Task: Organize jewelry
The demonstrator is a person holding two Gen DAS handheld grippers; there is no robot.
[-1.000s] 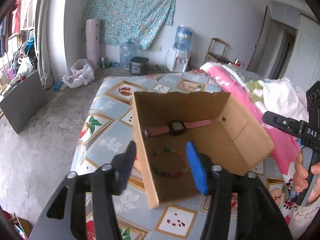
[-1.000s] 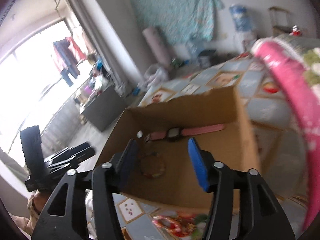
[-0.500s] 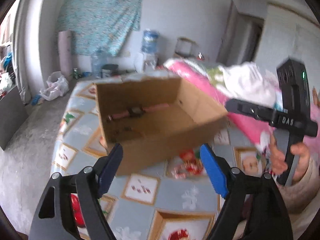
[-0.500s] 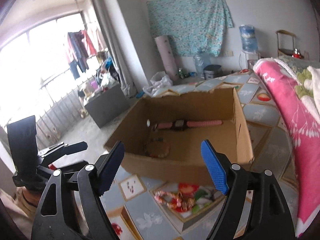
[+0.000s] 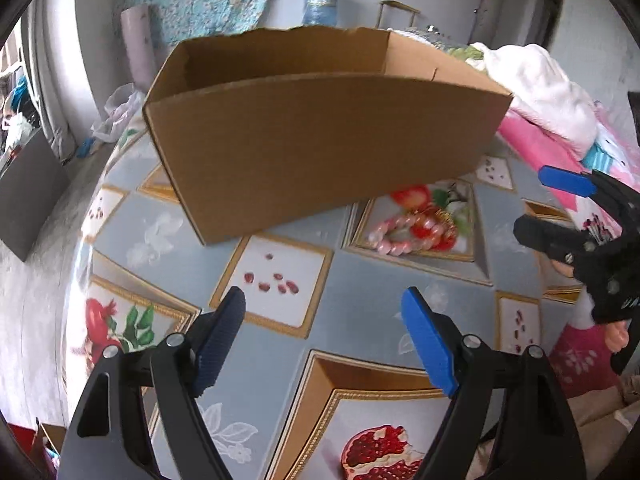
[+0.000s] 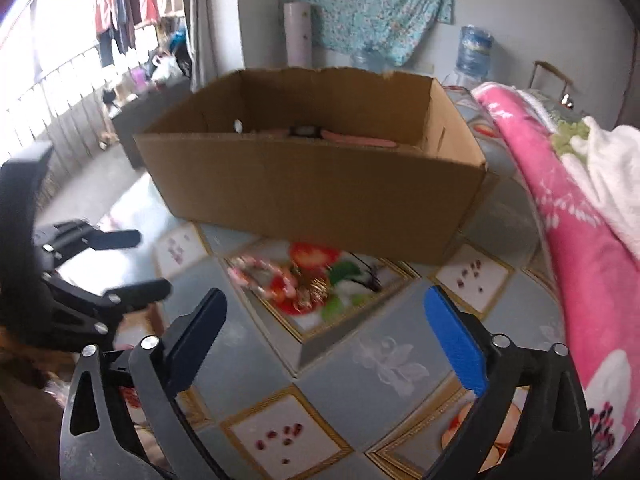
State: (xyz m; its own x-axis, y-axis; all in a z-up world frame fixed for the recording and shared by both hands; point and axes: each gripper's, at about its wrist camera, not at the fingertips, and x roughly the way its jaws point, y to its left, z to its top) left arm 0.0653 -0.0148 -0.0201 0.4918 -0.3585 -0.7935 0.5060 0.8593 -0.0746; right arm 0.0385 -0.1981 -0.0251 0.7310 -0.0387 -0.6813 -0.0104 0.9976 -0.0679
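Right in front of the cardboard box (image 5: pixel 320 136), on the desk (image 5: pixel 360 304) with its fruit-print cloth, lies one pink bead bracelet (image 5: pixel 404 232), just beside the box's near wall and touching nothing else. Left hand-held gripper (image 5: pixel 324 336) hangs on the near side of the box with its jaws spread wide, nothing between them, nothing touched. Right hand-held gripper (image 6: pixel 324 332) is opening up right now, jaws about as wide as they go, also empty, with the bracelet (image 6: pixel 264 276) lying between it and the box. Inside the box (image 6: pixel 312 184) the right wrist view shows one watch (image 6: pixel 308 132) with a pink strap near the far wall. So: two grippers, one box, one bracelet outside it, one watch in it. To the right of the box there's a pink blanket (image 6: pixel 560 208).
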